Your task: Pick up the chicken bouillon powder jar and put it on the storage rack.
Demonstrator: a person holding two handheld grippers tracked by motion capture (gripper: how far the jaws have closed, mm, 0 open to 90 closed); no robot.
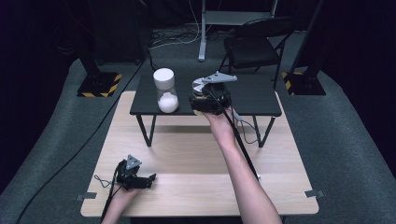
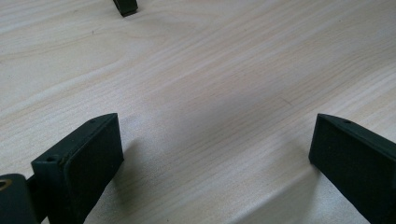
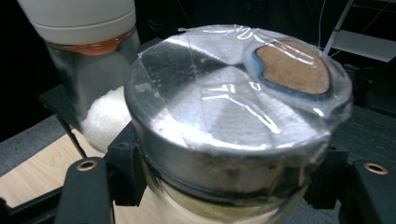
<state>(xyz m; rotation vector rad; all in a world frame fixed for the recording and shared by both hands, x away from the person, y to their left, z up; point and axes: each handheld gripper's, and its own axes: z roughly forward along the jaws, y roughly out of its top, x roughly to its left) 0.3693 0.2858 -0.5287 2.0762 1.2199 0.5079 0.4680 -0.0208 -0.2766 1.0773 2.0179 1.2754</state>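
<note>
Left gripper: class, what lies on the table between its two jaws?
Nothing: in the left gripper view, bare wooden table shows between the open jaws of the left gripper.

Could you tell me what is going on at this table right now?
A person holds a gripper in each hand. The right gripper is clamped on a round metal tin with taped film over its lid, held at the low black stand beside a white-capped jar. The left gripper rests open on the wooden table.

Bare wooden table lies open; on the black shelf, the white-lidded jar seemingly crowds the shaker.
</note>
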